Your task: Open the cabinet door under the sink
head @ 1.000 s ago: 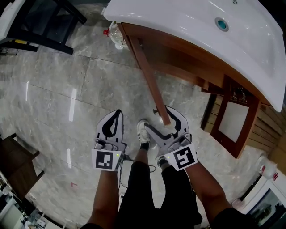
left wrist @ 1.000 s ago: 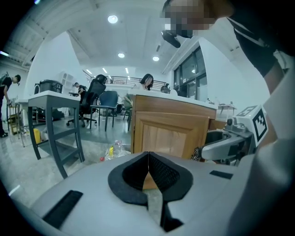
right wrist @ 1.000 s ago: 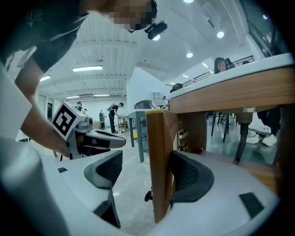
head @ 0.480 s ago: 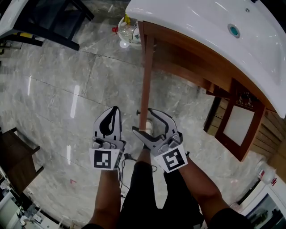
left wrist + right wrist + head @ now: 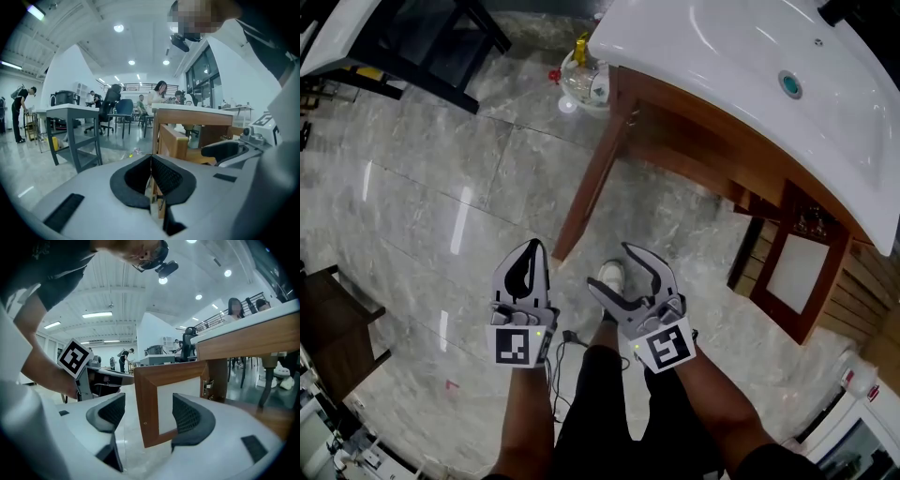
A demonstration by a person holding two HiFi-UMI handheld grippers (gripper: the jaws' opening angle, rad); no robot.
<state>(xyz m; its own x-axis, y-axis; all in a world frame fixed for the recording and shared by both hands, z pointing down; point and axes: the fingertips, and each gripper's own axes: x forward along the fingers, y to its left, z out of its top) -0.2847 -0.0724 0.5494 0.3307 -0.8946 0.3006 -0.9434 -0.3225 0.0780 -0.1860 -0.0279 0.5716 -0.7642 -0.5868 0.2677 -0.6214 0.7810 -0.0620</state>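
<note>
Marble floor (image 5: 412,187) surrounded the sink (image 5: 741,66), whose corner-hinged cabinet door (image 5: 591,178) stood wide open, so the right gripper (image 5: 611,270), jaws apart, and the left gripper (image 5: 532,251), jaws together, apparently needed to hold nothing.

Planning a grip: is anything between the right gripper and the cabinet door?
Nothing visible does. The right gripper is open, and the cabinet door shows unobstructed through the gap between its jaws.

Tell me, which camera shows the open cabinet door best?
The right gripper view: the cabinet door faces it, wooden frame and pale panel plain, between the right gripper's open jaws. The head view shows only its top edge; the left gripper view shows it obliquely.
</note>
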